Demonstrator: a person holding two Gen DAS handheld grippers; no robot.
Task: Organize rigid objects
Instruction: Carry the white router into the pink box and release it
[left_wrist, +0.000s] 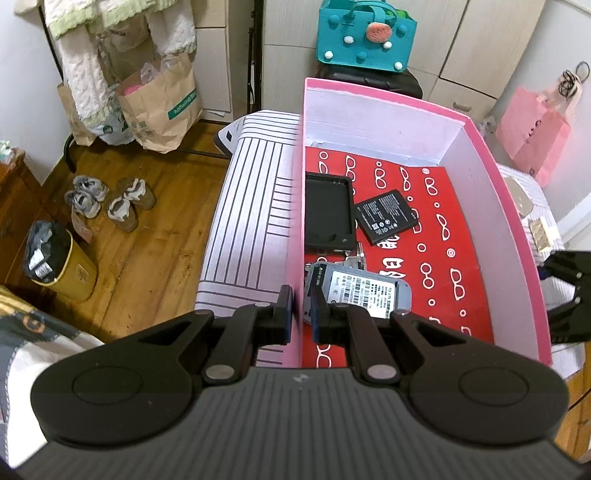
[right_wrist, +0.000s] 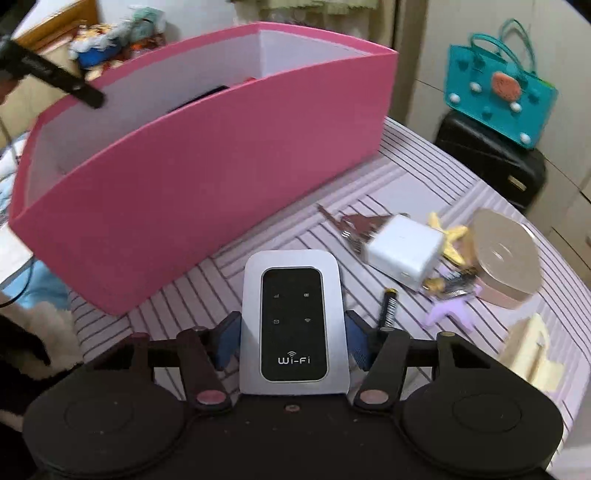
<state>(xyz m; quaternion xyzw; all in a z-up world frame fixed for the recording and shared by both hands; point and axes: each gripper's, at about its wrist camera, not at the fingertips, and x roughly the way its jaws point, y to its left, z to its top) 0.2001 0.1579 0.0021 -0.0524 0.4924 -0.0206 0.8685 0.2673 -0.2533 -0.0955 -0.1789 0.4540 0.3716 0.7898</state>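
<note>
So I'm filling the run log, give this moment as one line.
left tongs: shut on pink box wall | right tongs: around Wi-Fi router | router outside box

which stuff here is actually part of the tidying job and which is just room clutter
Part of the job:
- pink box, left gripper clamped on its wall
- Wi-Fi router between the right gripper pads
- white charger, battery, round tin waiting on the table
- black tray, phone battery already in the box

Just lying about:
- teal bag
- shoes
- paper bags
</note>
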